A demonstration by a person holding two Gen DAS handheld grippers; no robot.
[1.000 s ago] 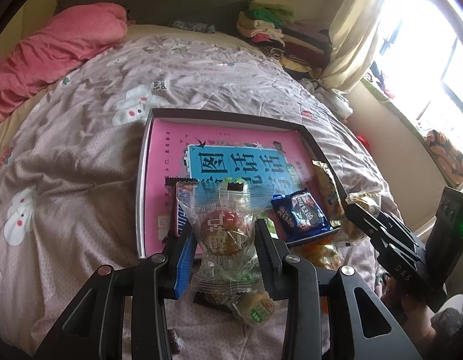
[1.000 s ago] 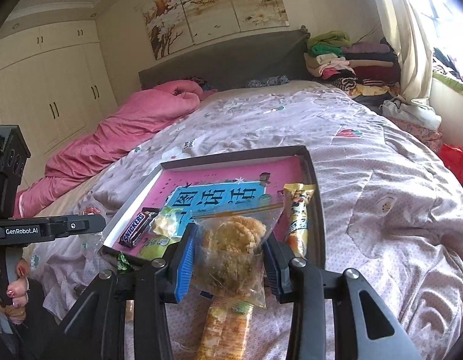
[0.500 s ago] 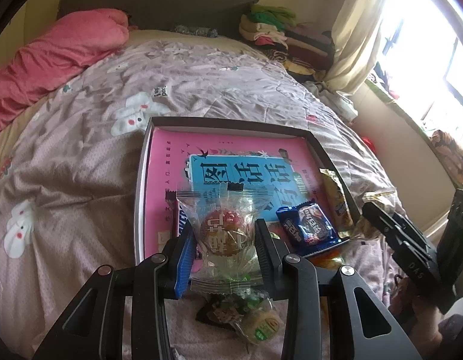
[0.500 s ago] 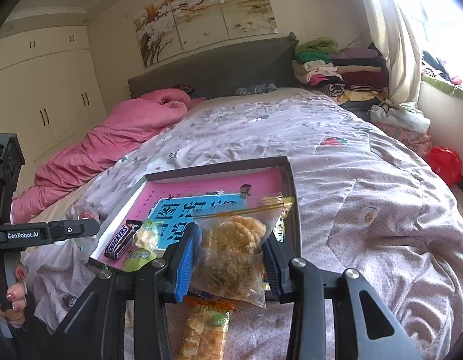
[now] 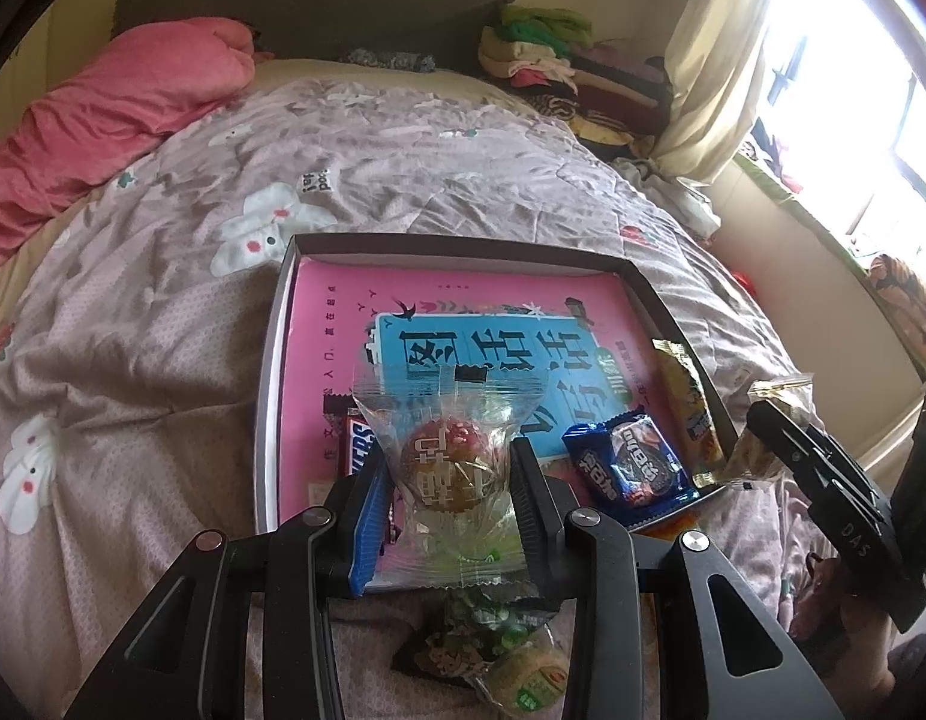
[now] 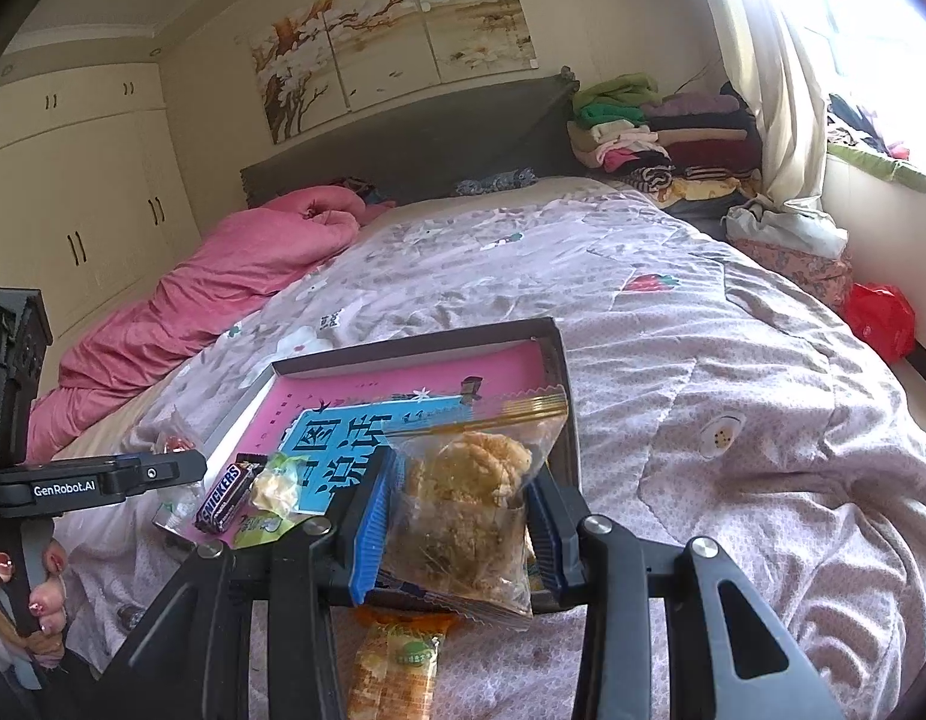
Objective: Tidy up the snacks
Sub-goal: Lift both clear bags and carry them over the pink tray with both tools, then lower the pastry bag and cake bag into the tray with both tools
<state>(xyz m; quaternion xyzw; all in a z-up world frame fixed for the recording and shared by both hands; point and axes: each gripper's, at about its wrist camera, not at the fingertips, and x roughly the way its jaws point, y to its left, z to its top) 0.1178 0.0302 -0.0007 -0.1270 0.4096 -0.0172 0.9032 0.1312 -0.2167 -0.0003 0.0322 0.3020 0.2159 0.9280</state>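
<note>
**Both grippers clamped on snack packets at the near edge of the box**

The left gripper [image 5: 451, 474] points downward over the near edge of the shallow dark box [image 5: 463, 246] that lies on the bed [image 5: 133, 330]. Its jaws are pressed against both sides of a clear packet with a round red-topped pastry [image 5: 448, 462], held upright above the box's near-left corner. The right gripper [image 6: 457, 510] tilts less steeply and is clamped on a clear bag of pale crumbly biscuits [image 6: 463, 498], held over the box's near-right corner. In the right wrist view a hand [image 6: 40, 594] with painted nails wraps the handle of the left gripper, to the left of the box.

Inside the box lies a pink and blue book [image 5: 463, 348]. On it, near the front edge, are a Snickers bar [image 6: 223, 495], a blue biscuit packet [image 5: 628, 468] and, along the right wall, a long yellow packet [image 5: 688, 402].

The held pastry packet covers part of the Snickers bar and the book's title in the left wrist view. Just in front of the box, on the bed, a green-labelled packet [image 5: 511, 660] is half hidden behind the left gripper's frame, and an orange packet [image 6: 397, 666] is cut off by the lower edge of the right wrist view. The printing on most packets is too small to read.
</note>
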